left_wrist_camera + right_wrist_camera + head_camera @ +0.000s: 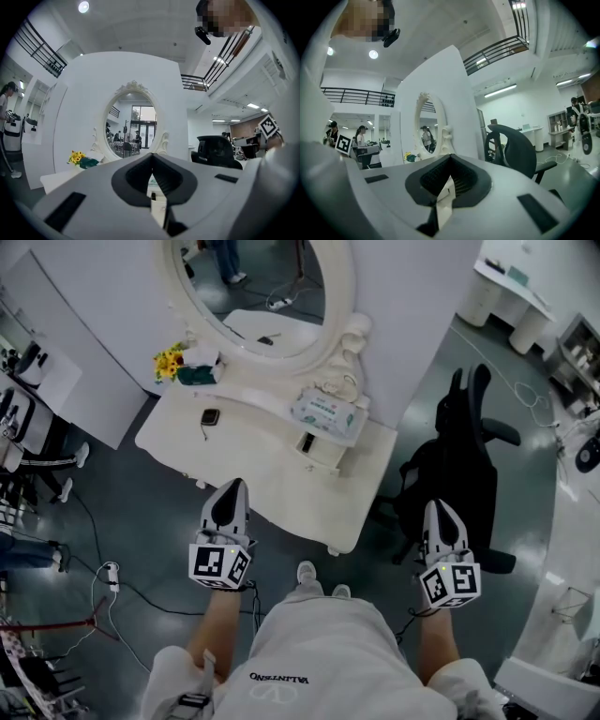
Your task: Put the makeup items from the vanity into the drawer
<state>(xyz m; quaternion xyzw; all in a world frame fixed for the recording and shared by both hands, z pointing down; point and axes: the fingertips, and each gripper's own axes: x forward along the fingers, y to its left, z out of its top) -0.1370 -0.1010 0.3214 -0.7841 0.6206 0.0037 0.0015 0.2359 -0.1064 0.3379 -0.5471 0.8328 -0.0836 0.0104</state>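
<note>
Watch-like item (pixel 210 416) on vanity (pixel 281 493): head view only.

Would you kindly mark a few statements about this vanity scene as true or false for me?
1. The left gripper and the right gripper are both shut, with nothing between their jaws. True.
2. The yellow flowers stand at the right end of the vanity. False: in the head view they are at its left end, beside the mirror.
3. A flat pack with green print lies on the vanity top. True.
4. The black chair is pushed in under the vanity. False: it stands off to the vanity's right, apart from it.
5. The left gripper holds the small dark item. False: it lies on the vanity top, untouched.
</note>
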